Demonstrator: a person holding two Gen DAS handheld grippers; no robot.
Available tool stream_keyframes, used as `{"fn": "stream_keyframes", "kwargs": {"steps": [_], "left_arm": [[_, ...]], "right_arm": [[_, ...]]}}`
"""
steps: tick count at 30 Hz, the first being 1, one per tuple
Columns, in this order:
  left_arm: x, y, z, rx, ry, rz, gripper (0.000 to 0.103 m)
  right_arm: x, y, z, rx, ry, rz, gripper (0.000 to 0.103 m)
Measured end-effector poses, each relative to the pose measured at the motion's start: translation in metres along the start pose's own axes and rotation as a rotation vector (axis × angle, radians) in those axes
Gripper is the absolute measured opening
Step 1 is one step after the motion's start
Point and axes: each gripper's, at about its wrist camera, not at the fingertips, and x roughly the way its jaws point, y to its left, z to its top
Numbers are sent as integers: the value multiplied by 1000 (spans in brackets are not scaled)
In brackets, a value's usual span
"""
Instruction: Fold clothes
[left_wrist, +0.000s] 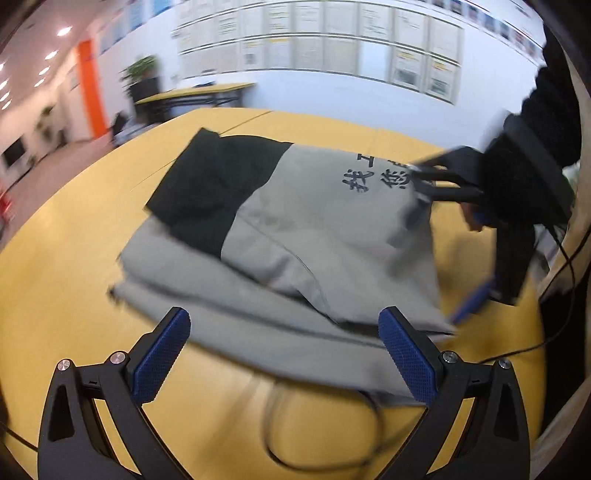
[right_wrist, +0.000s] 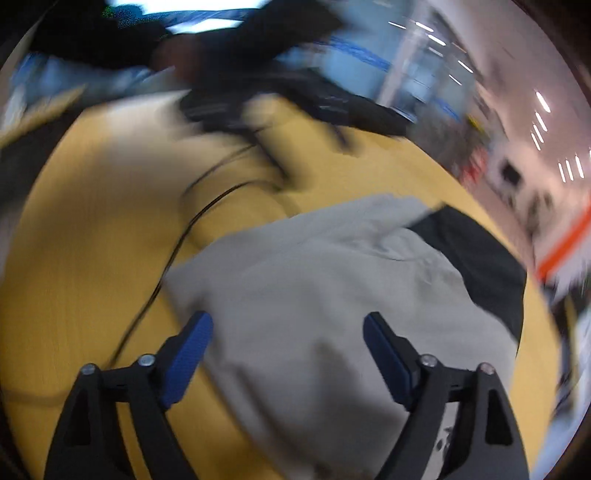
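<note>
A grey garment (left_wrist: 303, 236) with a black part (left_wrist: 210, 184) and dark printed characters lies folded in layers on the yellow table (left_wrist: 66, 266). My left gripper (left_wrist: 284, 325) hangs open above its near edge, nothing between the blue pads. At the garment's far right corner the right gripper (left_wrist: 421, 177) shows as a black device held by a dark-sleeved arm. In the right wrist view the same grey garment (right_wrist: 314, 288) lies below my right gripper (right_wrist: 288, 328), whose jaws stand wide apart over the cloth without pinching it. That view is blurred.
A thin black cable (right_wrist: 166, 266) runs over the table (right_wrist: 92, 240) beside the garment, and another cable (left_wrist: 325, 435) loops near the left gripper. A wall of posted papers (left_wrist: 314, 40) and a second table (left_wrist: 199, 94) stand behind.
</note>
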Motion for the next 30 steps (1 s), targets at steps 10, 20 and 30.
{"fn": "stream_keyframes", "kwargs": {"steps": [10, 20, 30], "left_arm": [[33, 20, -21, 105, 95, -130, 103], [50, 27, -33, 92, 102, -147, 103], [55, 35, -36, 75, 88, -151, 103]], "right_arm": [[12, -17, 3, 207, 57, -30, 79], [29, -55, 26, 357, 33, -95, 78], [16, -86, 31, 798, -68, 145, 7]]}}
